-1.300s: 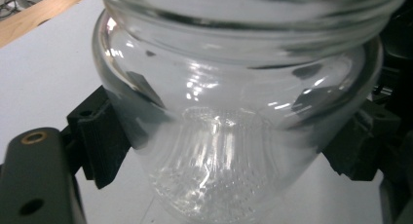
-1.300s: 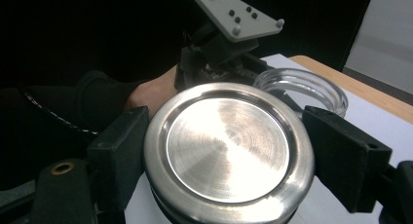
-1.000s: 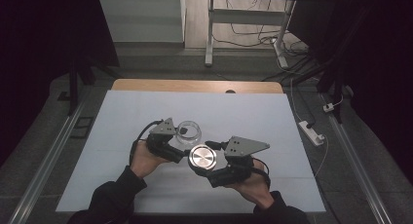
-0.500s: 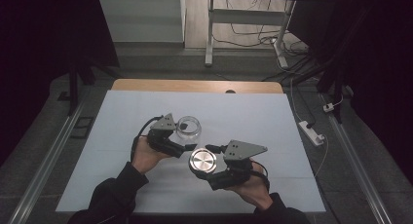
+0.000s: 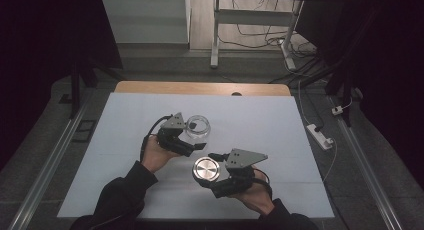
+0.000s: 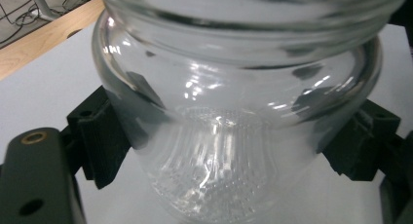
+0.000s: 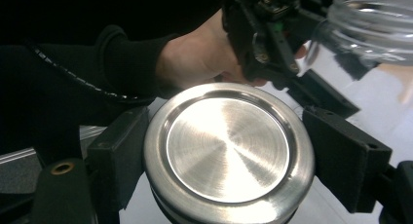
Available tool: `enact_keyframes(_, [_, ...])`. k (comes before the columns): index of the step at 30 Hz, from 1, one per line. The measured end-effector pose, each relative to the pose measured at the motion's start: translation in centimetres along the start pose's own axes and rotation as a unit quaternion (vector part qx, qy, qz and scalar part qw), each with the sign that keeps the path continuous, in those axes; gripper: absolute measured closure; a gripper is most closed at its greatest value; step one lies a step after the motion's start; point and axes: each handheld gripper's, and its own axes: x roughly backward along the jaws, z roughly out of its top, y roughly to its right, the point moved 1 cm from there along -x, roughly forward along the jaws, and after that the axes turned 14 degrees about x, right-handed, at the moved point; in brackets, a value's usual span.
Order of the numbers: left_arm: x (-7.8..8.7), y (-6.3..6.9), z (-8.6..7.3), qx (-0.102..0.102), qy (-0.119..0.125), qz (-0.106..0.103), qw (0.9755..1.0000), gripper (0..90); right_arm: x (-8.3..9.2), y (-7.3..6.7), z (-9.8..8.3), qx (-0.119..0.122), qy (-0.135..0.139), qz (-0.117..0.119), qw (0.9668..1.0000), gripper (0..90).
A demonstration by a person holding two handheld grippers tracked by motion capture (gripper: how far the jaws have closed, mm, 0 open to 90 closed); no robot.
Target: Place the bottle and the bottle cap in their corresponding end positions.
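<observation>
Jaws of the left gripper (image 5: pixel 196 140) clamp a clear glass jar (image 5: pixel 197 126), its base blurred in the left gripper view. The right gripper (image 5: pixel 205 170) clasps a round steel lid (image 5: pixel 207 169), now drawn nearer and right, apart from the jar. Both hands (image 5: pixel 156 155) angle inward over the white table (image 5: pixel 260 120).

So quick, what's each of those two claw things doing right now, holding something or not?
Left gripper: closed on the glass jar, fingers on both sides.
Right gripper: closed on the metal lid.
</observation>
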Motion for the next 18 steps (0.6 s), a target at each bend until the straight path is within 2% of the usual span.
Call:
enact_keyframes(4, [-0.9,-0.4,-0.1,0.003,-0.001,0.002,1.0000,15.8,-0.6,0.0,-0.9,0.002,-0.003,0.005,1.0000,19.6])
enact_keyframes(9, [-2.0,-0.8,-0.2,-0.003,-0.006,0.004,1.0000,15.8,-1.4,0.3,-2.0,0.003,-0.008,0.011,0.9999,19.6])
enact_keyframes(18, [-3.9,-1.8,-0.7,0.001,-0.011,0.004,0.9999,15.8,-2.9,1.0,-3.9,-0.007,-0.042,0.002,0.9991,19.7])
